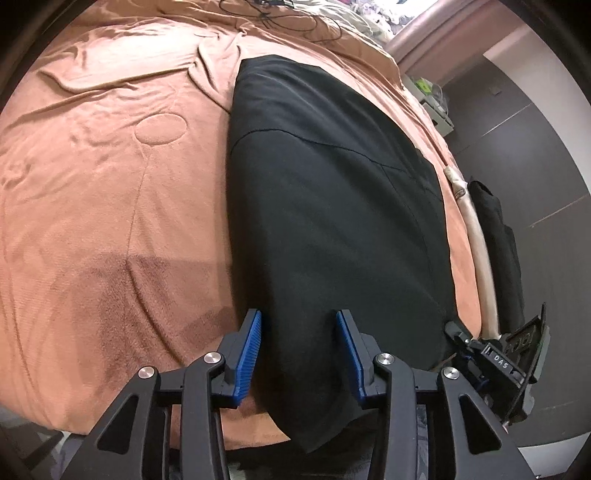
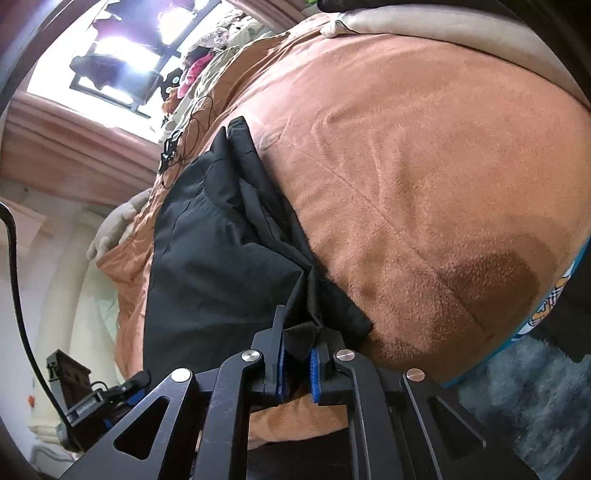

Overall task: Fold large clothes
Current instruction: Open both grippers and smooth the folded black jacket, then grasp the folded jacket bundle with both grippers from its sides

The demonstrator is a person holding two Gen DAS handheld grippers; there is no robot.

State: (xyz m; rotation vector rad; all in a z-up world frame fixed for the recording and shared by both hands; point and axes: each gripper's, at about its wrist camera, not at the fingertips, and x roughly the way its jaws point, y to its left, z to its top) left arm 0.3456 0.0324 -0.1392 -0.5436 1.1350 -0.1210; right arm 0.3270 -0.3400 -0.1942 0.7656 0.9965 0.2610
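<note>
Garment [image 2: 221, 258] pinched, right hand-held gripper [image 2: 297, 354]

A rust-orange plush blanket [image 1: 110, 192] covers the bed and fills most of both views, creased toward the upper left of the left wrist view and stamped with an oval mark [image 1: 160, 125]. Tangled black cables [image 1: 280, 18] lie on it at the top centre. A cream pillow edge [image 1: 480, 251] runs down the right side, with dark grey floor tiles [image 1: 535, 155] beyond. In the right wrist view a bright window [image 2: 110, 55] sits upper left above a pink curtain [image 2: 74, 147], a heap of mixed clothing [image 2: 207, 55] beside it, and a grey rug [image 2: 535, 398] lies lower right.
</note>
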